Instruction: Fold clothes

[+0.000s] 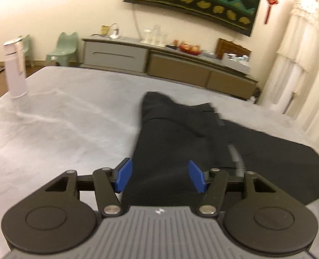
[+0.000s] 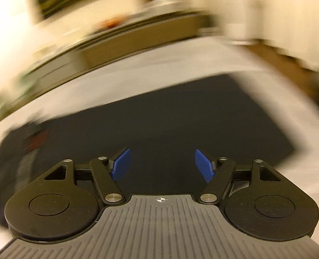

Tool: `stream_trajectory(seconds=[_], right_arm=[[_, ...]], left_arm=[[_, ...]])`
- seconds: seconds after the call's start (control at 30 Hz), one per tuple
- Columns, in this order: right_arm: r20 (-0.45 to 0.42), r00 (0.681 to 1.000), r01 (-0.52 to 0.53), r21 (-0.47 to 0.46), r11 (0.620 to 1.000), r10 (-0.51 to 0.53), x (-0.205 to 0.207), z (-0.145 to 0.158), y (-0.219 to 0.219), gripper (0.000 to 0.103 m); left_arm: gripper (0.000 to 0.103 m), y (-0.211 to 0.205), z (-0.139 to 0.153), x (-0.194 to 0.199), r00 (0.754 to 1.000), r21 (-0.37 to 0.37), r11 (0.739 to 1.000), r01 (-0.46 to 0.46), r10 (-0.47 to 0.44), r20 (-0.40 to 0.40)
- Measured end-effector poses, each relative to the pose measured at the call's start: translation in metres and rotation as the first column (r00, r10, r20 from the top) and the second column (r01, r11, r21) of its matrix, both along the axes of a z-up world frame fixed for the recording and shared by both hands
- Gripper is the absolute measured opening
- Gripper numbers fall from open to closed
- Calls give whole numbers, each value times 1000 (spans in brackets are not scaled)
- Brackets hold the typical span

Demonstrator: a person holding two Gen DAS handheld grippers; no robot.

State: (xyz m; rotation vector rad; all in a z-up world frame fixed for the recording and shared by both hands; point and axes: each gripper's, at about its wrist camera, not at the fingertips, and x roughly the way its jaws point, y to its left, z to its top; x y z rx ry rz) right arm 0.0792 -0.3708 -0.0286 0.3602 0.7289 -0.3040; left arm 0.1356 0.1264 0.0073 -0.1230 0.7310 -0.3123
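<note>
On the bed [image 1: 51, 118], black garment [image 1: 181, 142], white bottle [image 1: 16, 69] upright

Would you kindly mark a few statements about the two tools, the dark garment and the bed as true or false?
1. The left tool is open, its blue pads apart over the black fabric garment. True.
2. The right tool is clamped on a corner of the garment. False: its pads stand apart with nothing between them.
3. The garment lies on a pale grey bed cover. True.
4. A white cylindrical bottle lies toppled on top of the garment. False: it stands upright near the bed's far left edge, apart from the garment.
5. The right wrist view is sharp. False: it is heavily motion-blurred.
</note>
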Motion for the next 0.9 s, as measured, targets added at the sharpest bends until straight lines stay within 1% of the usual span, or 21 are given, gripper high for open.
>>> stream_trajectory(seconds=[0.03, 0.07, 0.1, 0.13, 0.17, 0.2, 0.23, 0.3, 0.33, 0.4, 0.43, 0.47, 0.5, 0.53, 0.57, 0.63, 0.7, 0.8, 0.9], right_arm=[[-3, 1000, 22, -2, 1000, -22, -4, -5, -13, 73], [-6, 999, 45, -3, 999, -45, -8, -10, -26, 78], [-9, 998, 67, -5, 998, -67, -11, -15, -39, 81], [-12, 996, 90, -7, 996, -90, -15, -21, -52, 81], [-15, 994, 112, -9, 994, -112, -19, -26, -66, 80], [-17, 991, 134, -11, 991, -134, -23, -31, -79, 82], [-20, 987, 156, -13, 988, -156, -27, -36, -92, 82], [-24, 982, 187, -18, 982, -187, -32, -45, -113, 82], [-24, 983, 179, -23, 984, -180, -32, -48, -115, 83], [-33, 986, 160, -49, 986, -161, -36, -49, -122, 82], [-35, 989, 142, -66, 988, -145, -37, -49, -121, 81], [-36, 992, 120, -87, 989, -123, -38, -48, -117, 71], [-37, 994, 97, -108, 989, -102, -40, -48, -113, 45], [-36, 996, 76, -114, 991, -81, -40, -47, -110, 29], [-30, 998, 57, -102, 993, -60, -40, -46, -108, 10], [-19, 999, 35, -106, 994, -37, -41, -45, -102, 7], [14, 1000, -7, -169, 986, 10, -43, -36, -86, 6], [57, 992, -90, -285, 954, 111, -48, -23, -55, 6], [53, 978, -167, -380, 910, 202, -49, -20, -28, 6]], left_arm=[[61, -14, 7, -1, 1000, -14, 1000, 25, -25, 1], [62, -28, 14, -1, 999, -27, 998, 50, -50, 2], [65, -41, 20, -2, 997, -41, 996, 75, -75, 3], [69, -55, 27, -3, 995, -55, 994, 100, -100, 5], [71, -69, 34, -3, 992, -68, 990, 125, -124, 7], [74, -89, 39, -1, 987, -88, 983, 161, -161, 0], [77, -113, 44, 3, 979, -110, 973, 201, -203, -7], [79, -162, 50, 13, 962, -144, 952, 268, -274, -19], [79, -186, 50, 18, 953, -156, 943, 294, -302, -31], [80, -234, 49, 27, 934, -174, 924, 340, -354, -55], [80, -260, 46, 33, 920, -178, 912, 368, -385, -69], [80, -283, 42, 37, 908, -171, 903, 394, -411, -78], [80, -304, 38, 41, 902, -156, 899, 409, -424, -85], [81, -327, 33, 46, 893, -140, 895, 424, -439, -98], [81, -351, 28, 50, 884, -126, 889, 440, -454, -113], [81, -389, 18, 60, 867, -124, 880, 458, -473, -154], [81, -424, 9, 61, 849, -110, 866, 489, -501, -170], [81, -472, -4, 58, 820, -70, 839, 540, -543, -183], [81, -509, -19, 52, 778, -16, 798, 603, -592, -208]])
